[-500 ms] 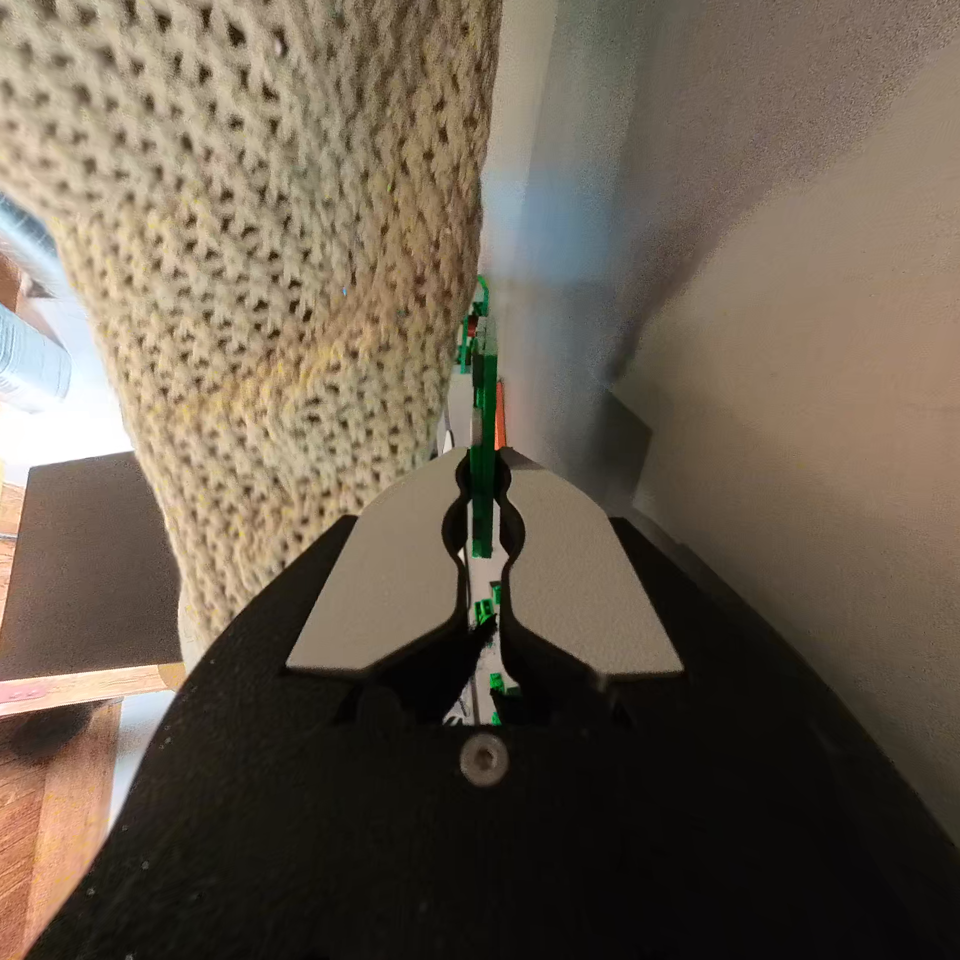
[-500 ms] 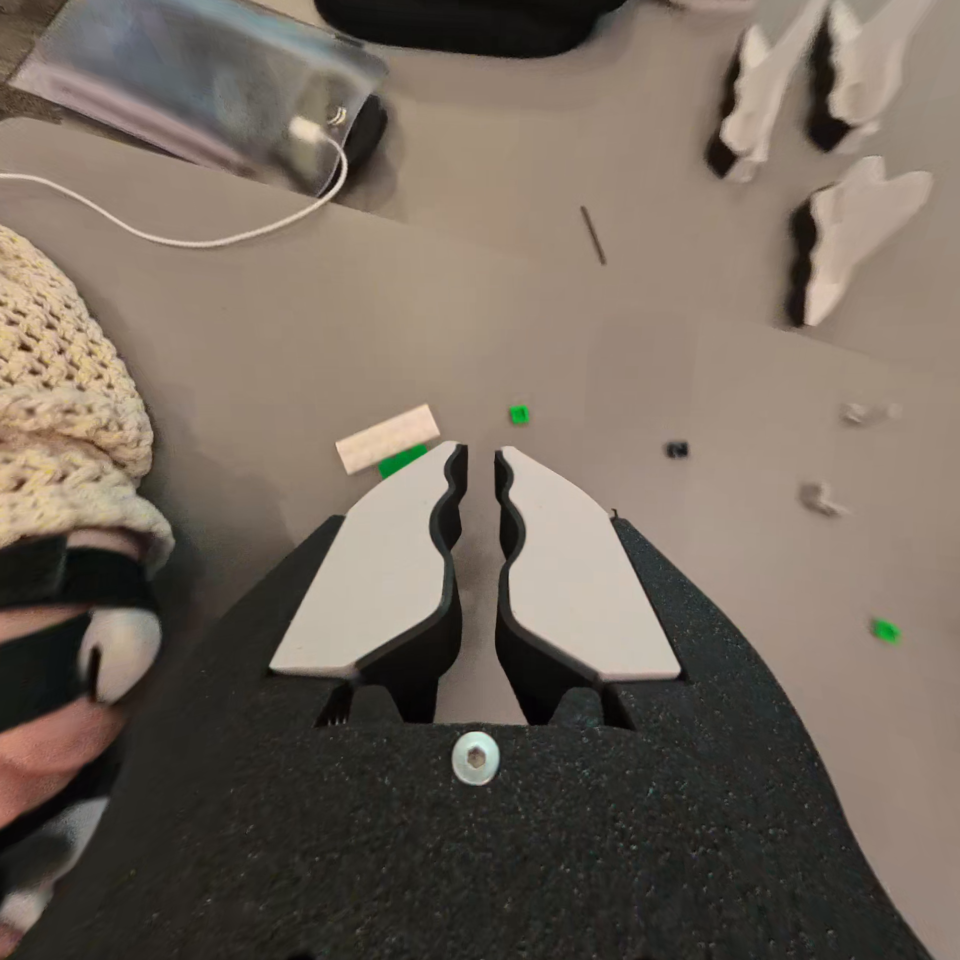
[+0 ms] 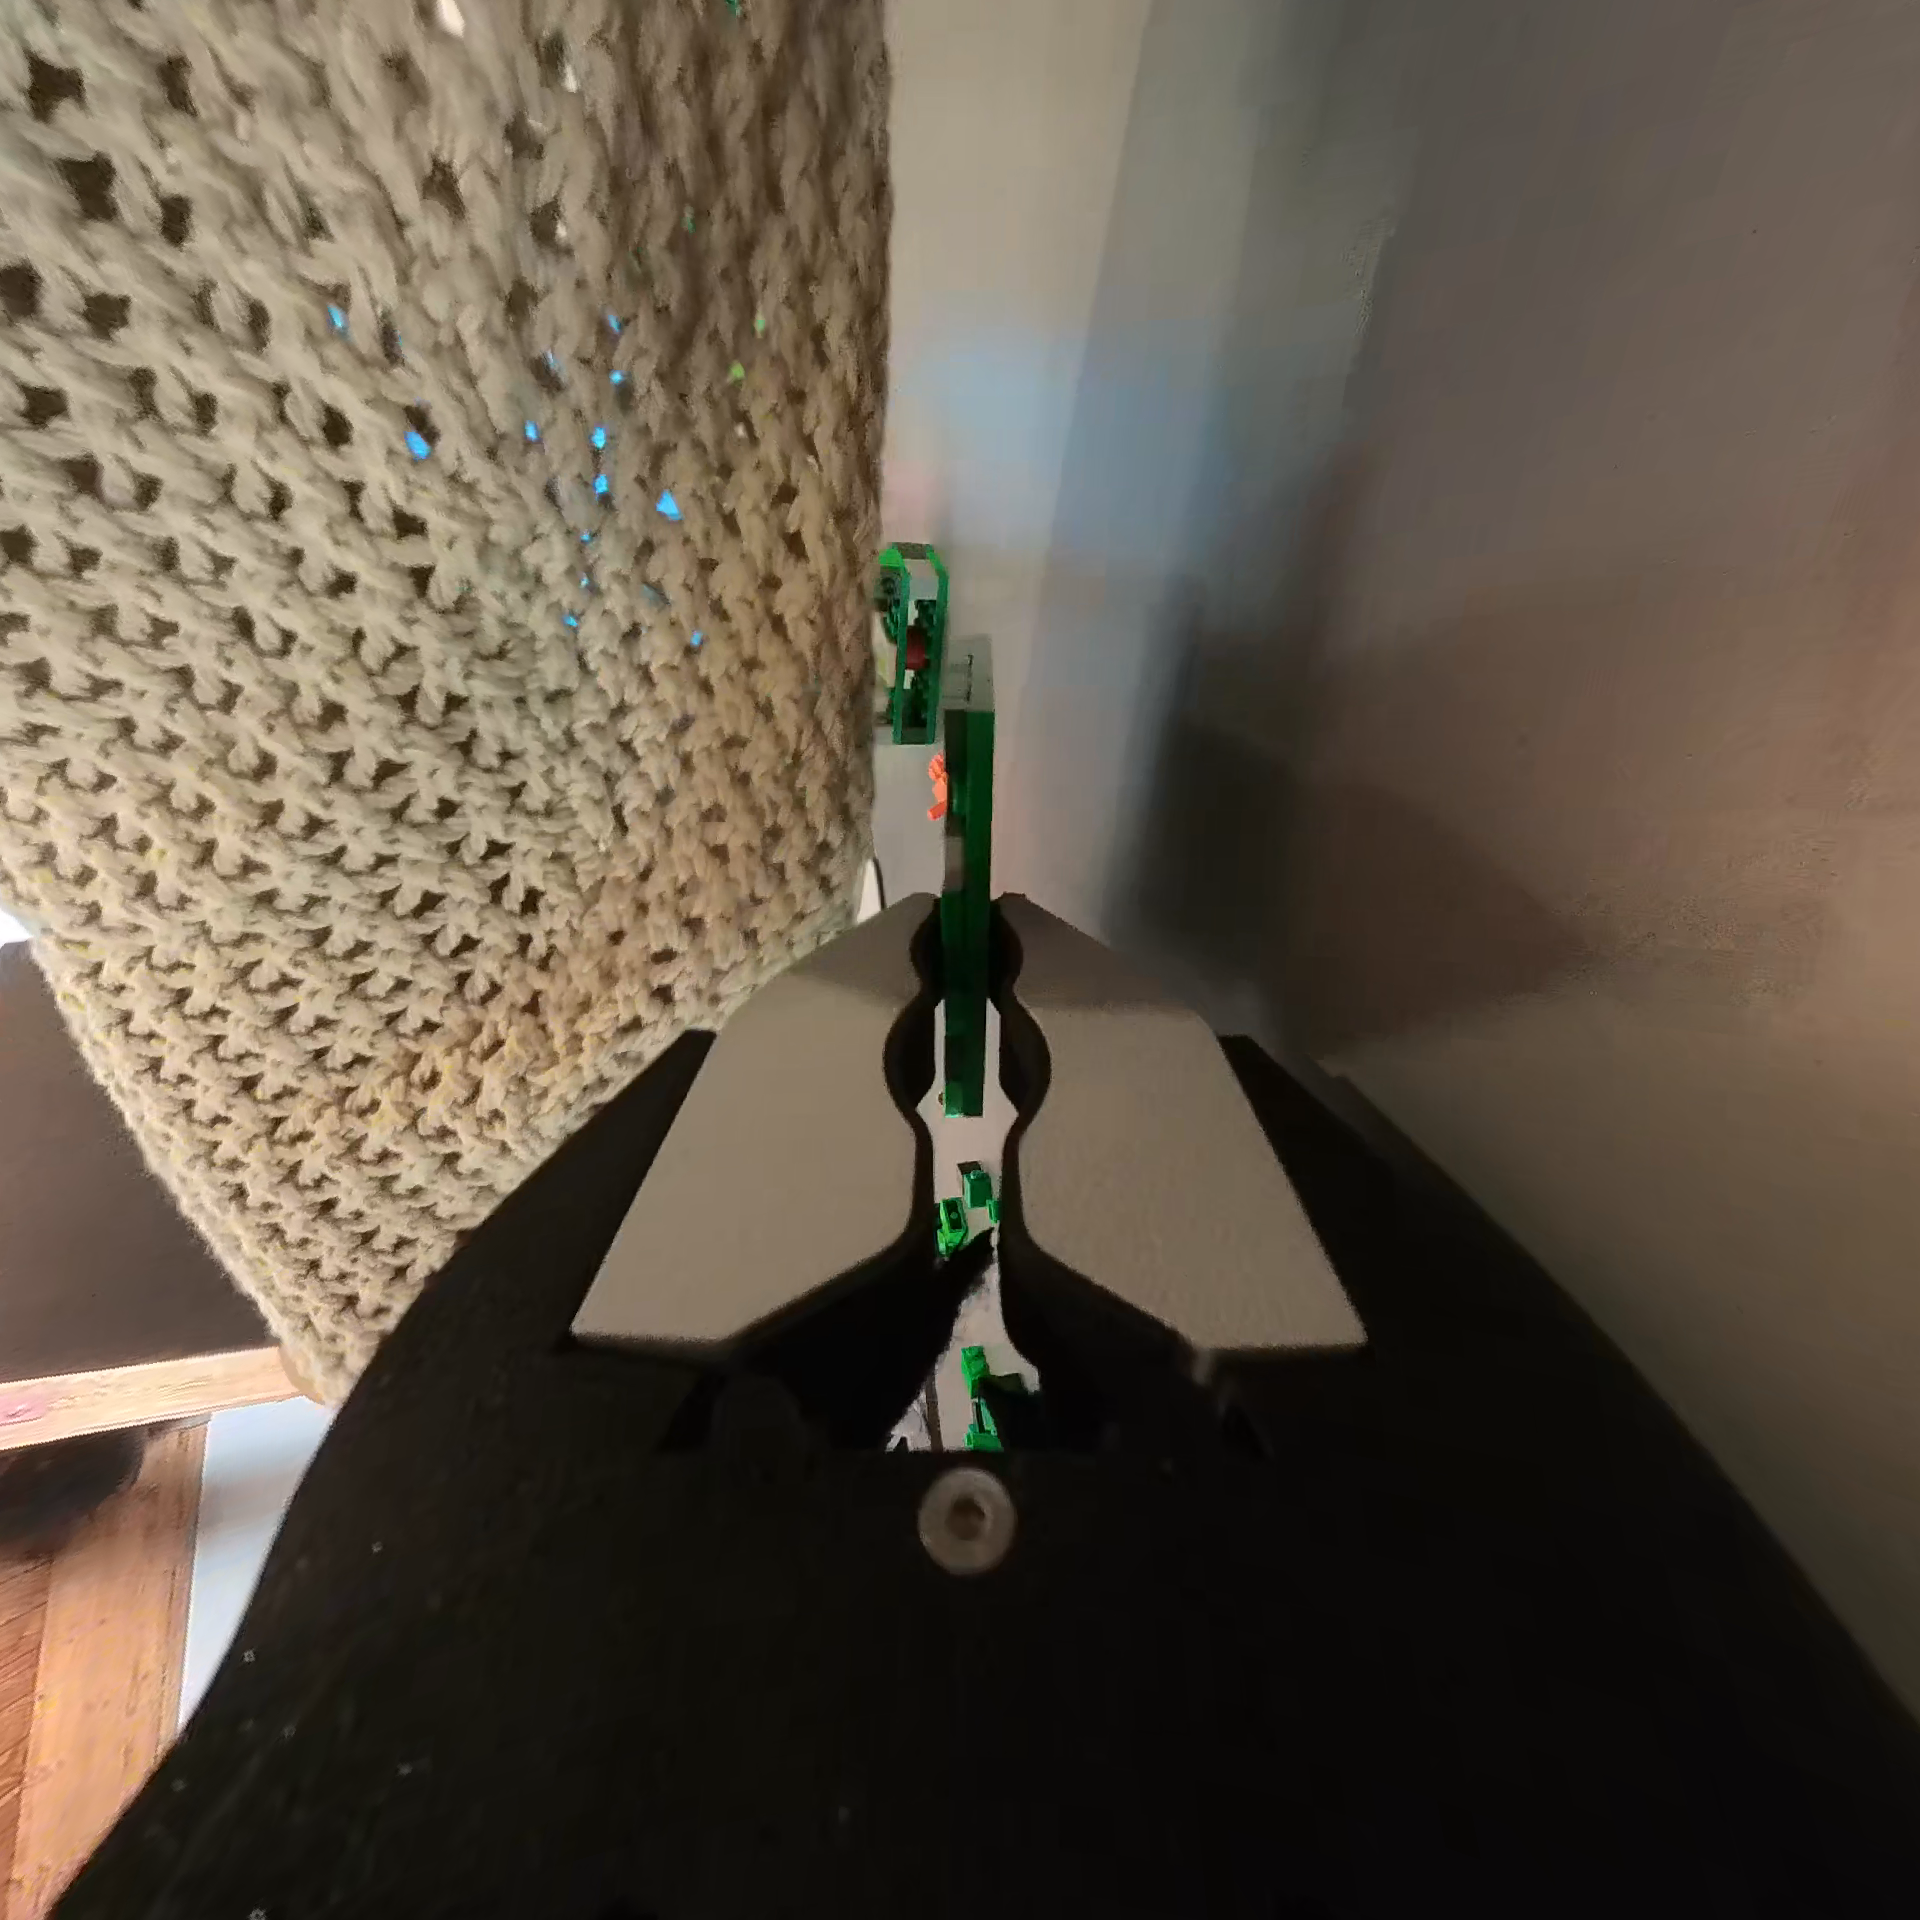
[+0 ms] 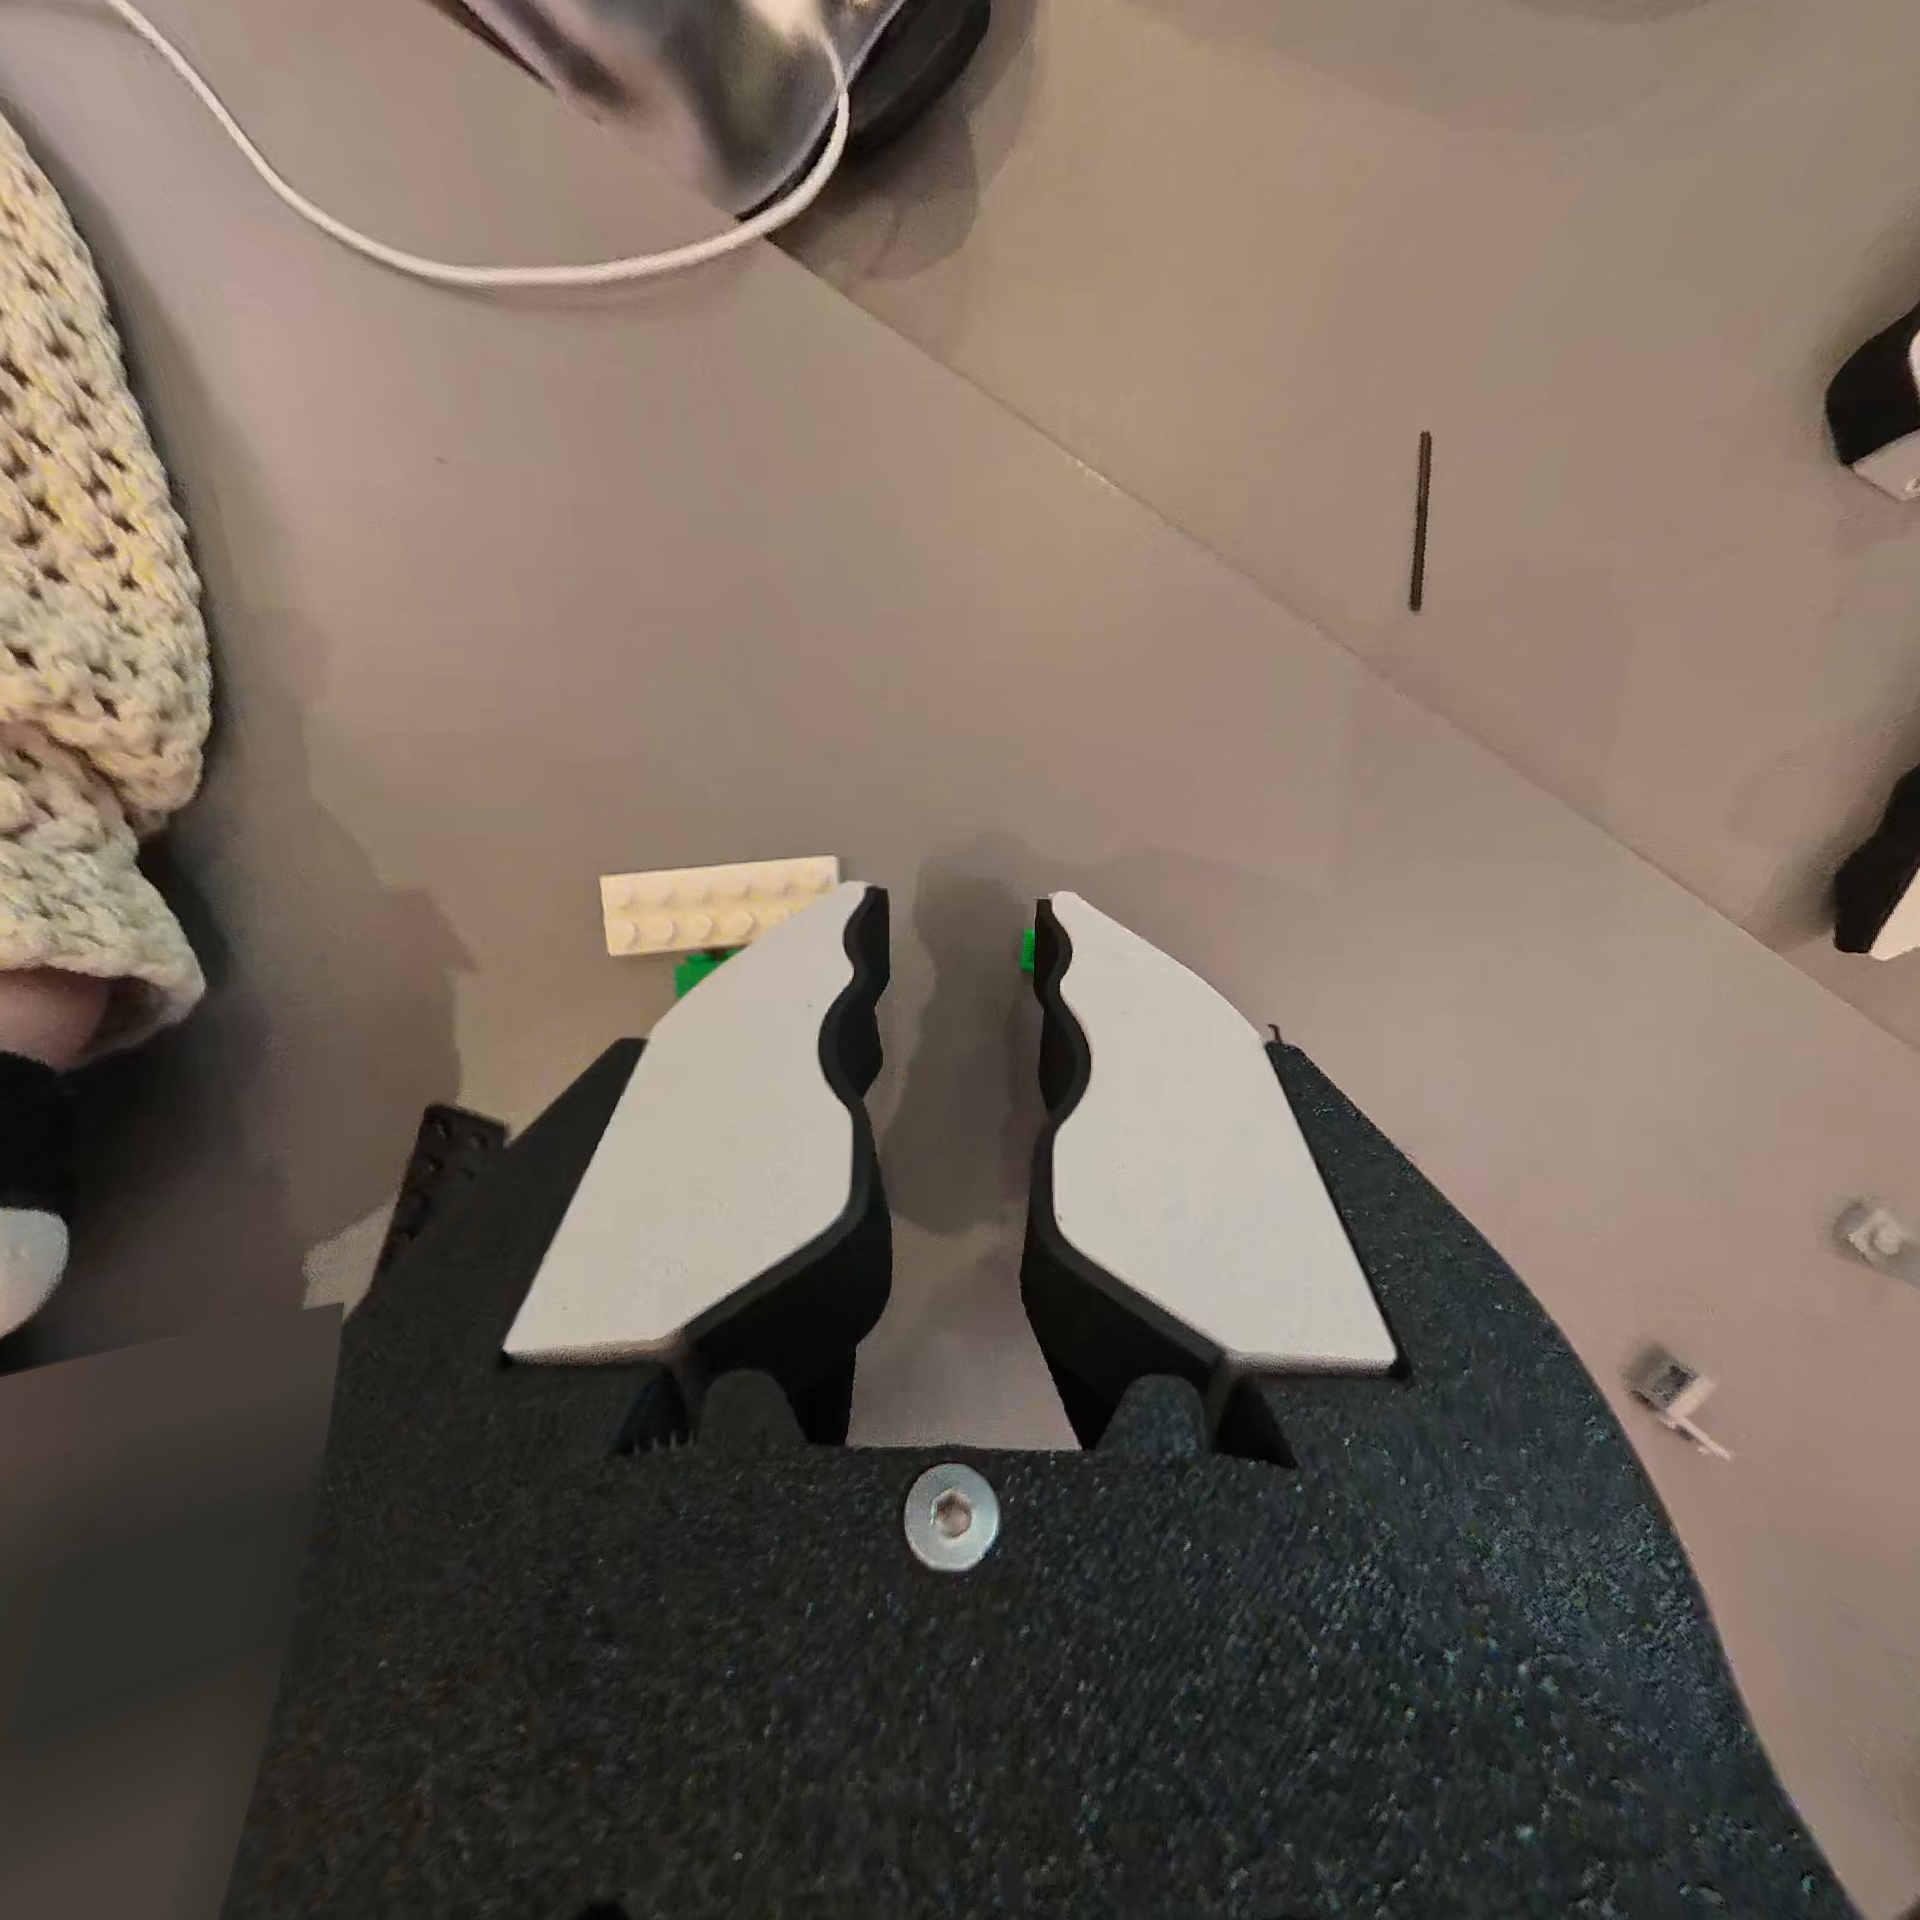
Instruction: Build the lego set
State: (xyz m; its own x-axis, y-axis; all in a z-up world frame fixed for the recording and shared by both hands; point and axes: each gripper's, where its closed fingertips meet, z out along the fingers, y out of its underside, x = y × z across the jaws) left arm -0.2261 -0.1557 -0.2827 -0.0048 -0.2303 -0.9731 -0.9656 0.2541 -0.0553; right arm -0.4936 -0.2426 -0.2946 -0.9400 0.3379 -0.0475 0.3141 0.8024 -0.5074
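The table (image 4: 623,582) is a smooth, matte grey surface with a seam running diagonally toward 4 o'clock in the right wrist view. A chunky cream knitted sleeve (image 3: 416,623), open-weave and soft, fills the 10 o'clock half of the left wrist view; it looms larger and closer than half a second ago.

The left claw (image 3: 966,925), rough black plastic with 2 flat grey fingers (image 3: 790,1164) that have wavy inner edges, is clamped tight on a thin green plate (image 3: 964,956) held on edge, a grey block at its far tip. The grip matches the earlier picture. Beyond it, at 12 o'clock, sits a small green frame piece (image 3: 914,644), and small green bricks (image 3: 951,1231) show through the gap near the claw's base.

The right claw (image 4: 961,925), of the same build, stands parted with a clear gap and nothing between its fingers; the gap is wider than before. It hangs over the table, nearer the pieces than earlier. A cream studded plate (image 4: 717,899), rectangular with 2 rows of studs, lies just past the left fingertip at 11 o'clock, with a green piece (image 4: 698,968) half hidden beside it. A small green stud (image 4: 1029,948) peeks out at the right fingertip; earlier it lay clear ahead.

A white cord (image 4: 499,265) curves at 12 o'clock, a thin dark rod (image 4: 1419,520) lies at 2 o'clock, and 2 pale small bits (image 4: 1870,1236) rest at 4 o'clock.
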